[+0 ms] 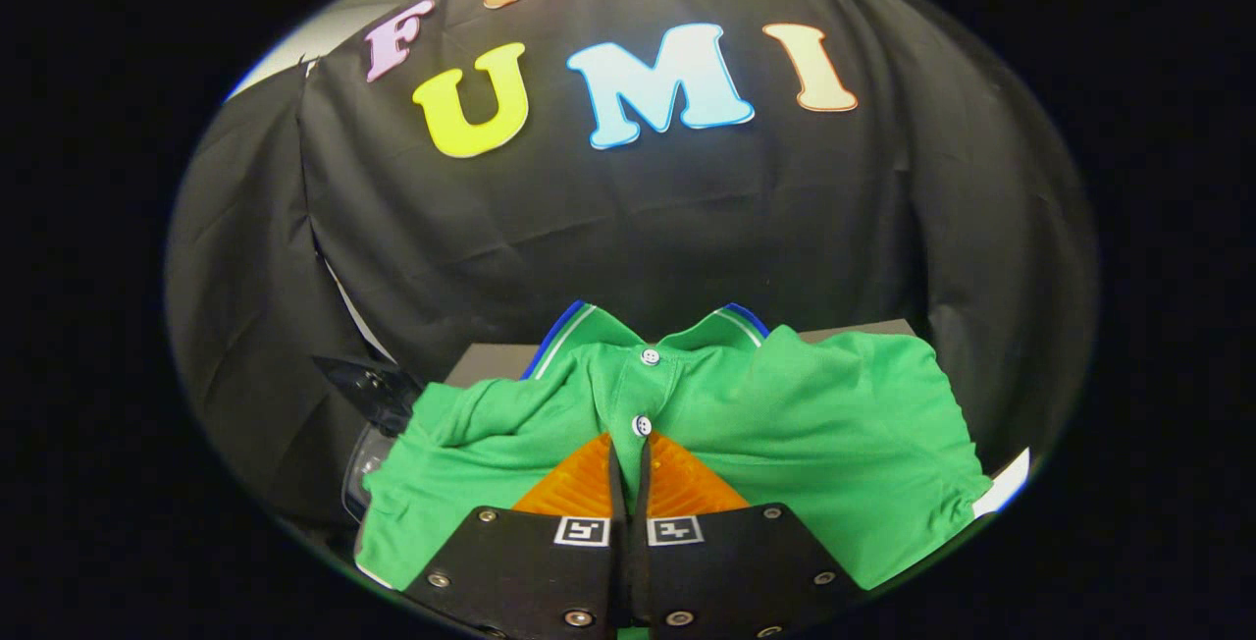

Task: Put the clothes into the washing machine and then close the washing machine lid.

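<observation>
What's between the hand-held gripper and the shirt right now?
Nothing visible. The hand-held gripper has its fingers drawn together right at the green polo shirt, tips at the button placket, seemingly pinching the fabric. The washing machine's opening can't be judged from here.

Recording booth, black cloth wall (628, 228), draped folds

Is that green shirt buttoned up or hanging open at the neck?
Buttoned, apparently. The green shirt has two white buttons seated on a closed placket below its collar. The gripper has its jaws closed together at the lower button.
</observation>
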